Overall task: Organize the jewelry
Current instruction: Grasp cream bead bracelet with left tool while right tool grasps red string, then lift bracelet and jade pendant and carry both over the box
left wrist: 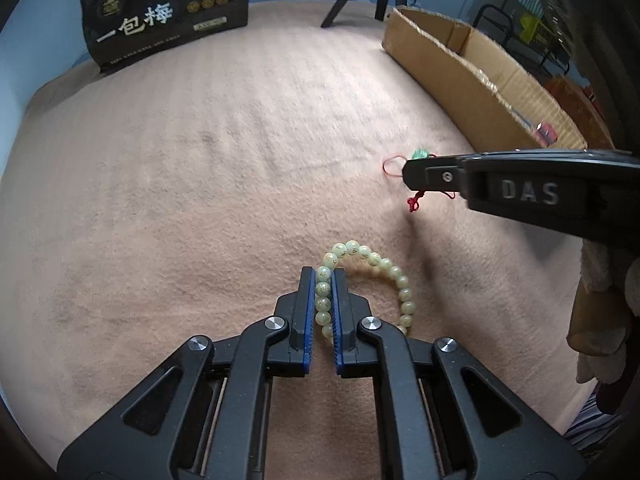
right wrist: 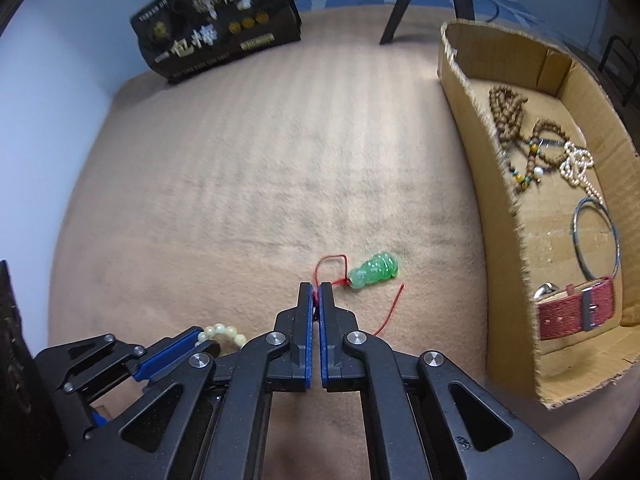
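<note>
Two grippers (left wrist: pixel 324 276) (right wrist: pixel 316 292), one pale bead bracelet (left wrist: pixel 372 260), one green pendant (right wrist: pixel 374 274), one cardboard box (right wrist: pixel 472 152) — one dark bag (left wrist: pixel 164 12).

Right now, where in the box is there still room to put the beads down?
The brown cardboard box has bare floor at its far end, beyond the brown wooden bead strands, and along the near wall beside the silver bangle. The middle is crowded with beads; the red woven strap fills the near end. The tan blanket is wide open.

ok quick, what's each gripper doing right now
left gripper: shut on the pale bead bracelet
right gripper: shut on the red cord of the green jade pendant
</note>
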`<state>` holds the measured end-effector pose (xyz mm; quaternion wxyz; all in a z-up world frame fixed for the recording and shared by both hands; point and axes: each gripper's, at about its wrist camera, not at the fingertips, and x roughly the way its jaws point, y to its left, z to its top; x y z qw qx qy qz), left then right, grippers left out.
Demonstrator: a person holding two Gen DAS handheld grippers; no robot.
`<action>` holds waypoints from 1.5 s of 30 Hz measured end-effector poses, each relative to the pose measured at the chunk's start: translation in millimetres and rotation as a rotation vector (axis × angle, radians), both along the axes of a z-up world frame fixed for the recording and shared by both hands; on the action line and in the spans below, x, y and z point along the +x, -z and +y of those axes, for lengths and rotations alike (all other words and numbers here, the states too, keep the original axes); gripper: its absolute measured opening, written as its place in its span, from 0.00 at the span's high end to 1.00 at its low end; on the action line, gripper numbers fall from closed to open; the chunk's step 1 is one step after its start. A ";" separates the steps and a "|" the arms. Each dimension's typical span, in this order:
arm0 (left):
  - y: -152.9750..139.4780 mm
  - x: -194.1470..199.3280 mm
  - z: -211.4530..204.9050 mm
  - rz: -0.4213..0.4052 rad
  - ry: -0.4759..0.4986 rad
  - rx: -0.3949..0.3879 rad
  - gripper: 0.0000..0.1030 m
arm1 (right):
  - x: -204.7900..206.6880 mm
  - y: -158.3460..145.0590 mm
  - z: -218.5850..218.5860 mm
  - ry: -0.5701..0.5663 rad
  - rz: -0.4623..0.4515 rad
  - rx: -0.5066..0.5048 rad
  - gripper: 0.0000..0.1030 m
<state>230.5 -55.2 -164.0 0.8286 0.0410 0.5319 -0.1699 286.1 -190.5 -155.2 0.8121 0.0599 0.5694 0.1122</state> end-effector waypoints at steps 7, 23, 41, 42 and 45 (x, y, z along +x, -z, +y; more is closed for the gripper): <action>-26.9 -1.9 8.4 -0.032 -0.027 -0.067 0.95 | -8.1 -27.5 -12.4 0.006 -0.066 0.043 0.99; -33.4 6.4 13.4 -0.033 -0.052 -0.079 0.95 | -2.6 8.2 0.4 -0.031 0.060 0.043 0.59; -61.6 7.8 17.8 -0.064 -0.071 -0.168 0.95 | -14.1 -39.2 -8.9 -0.022 -0.093 0.072 0.98; -65.3 8.0 17.3 -0.068 -0.071 -0.180 0.95 | -15.5 -45.5 -11.7 -0.016 -0.106 0.085 0.98; -76.2 9.4 15.6 -0.080 -0.074 -0.216 0.95 | -18.2 -54.9 -18.1 -0.008 -0.137 0.097 0.98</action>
